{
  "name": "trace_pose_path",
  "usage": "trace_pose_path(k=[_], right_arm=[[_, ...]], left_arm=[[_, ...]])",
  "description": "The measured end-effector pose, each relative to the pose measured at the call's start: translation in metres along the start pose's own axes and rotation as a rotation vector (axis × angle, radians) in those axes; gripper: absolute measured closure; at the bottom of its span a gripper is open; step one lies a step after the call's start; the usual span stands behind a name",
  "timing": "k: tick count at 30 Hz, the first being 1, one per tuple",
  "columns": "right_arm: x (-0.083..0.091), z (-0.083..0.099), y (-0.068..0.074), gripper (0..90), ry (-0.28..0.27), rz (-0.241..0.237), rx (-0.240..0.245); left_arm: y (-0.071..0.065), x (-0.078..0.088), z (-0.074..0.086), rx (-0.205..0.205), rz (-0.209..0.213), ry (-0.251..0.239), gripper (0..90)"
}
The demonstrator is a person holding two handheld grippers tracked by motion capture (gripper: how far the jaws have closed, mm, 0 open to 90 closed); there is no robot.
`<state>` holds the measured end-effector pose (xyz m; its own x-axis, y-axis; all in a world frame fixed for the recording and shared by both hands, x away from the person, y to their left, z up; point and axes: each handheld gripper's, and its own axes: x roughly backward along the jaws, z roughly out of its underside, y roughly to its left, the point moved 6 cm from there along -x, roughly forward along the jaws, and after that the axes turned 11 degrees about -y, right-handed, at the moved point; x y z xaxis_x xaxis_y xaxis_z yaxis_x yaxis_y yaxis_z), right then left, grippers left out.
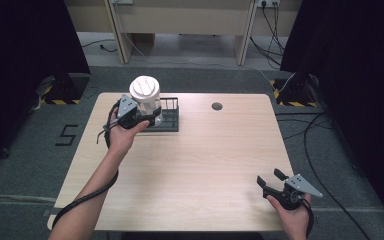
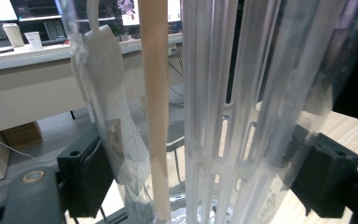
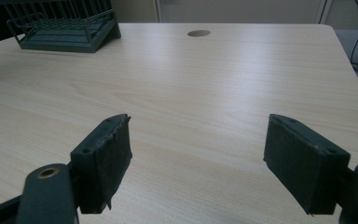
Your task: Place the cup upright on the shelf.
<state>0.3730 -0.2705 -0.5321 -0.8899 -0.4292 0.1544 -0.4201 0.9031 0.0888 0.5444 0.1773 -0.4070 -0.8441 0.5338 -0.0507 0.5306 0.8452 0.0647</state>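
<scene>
Item: clear plastic tumbler (image 1: 147, 100) with a white lid (image 1: 144, 87), held at the far-left of the counter (image 1: 205, 160), just over the near-left corner of the dark wire rack (image 1: 169, 116); whether its base touches the rack I cannot tell

Contents, from the left gripper view: a pale straw (image 2: 154, 107), a white slotted insert (image 2: 223, 126) and a white flat piece (image 2: 103, 70) inside the transparent wall

Holder: my left gripper (image 1: 136, 116), jaws clamped on the tumbler's lower body, one pad on each side of the wall

Handling, my judgement: light, thin-walled, smooth and likely slippery; the wall may flex or crack under a hard squeeze, so I would keep pressure moderate. Best hold is low on the body as now, where the wall looks stiffer near the base. I would avoid the lid, which could pop off. Top-heavy with the lid on, so keep it upright

Spare: my right gripper (image 1: 272, 180) at the near-right of the counter, jaws wide apart, nothing between them
</scene>
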Motion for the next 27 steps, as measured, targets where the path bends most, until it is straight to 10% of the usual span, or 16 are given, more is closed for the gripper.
trace_pose_path(k=[27], right_arm=[[0.0,0.0,0.0,23.6,0.0,0.001,0.0]], left_arm=[[0.016,-0.016,-0.009,-0.002,-0.029,0.002,17.5]])
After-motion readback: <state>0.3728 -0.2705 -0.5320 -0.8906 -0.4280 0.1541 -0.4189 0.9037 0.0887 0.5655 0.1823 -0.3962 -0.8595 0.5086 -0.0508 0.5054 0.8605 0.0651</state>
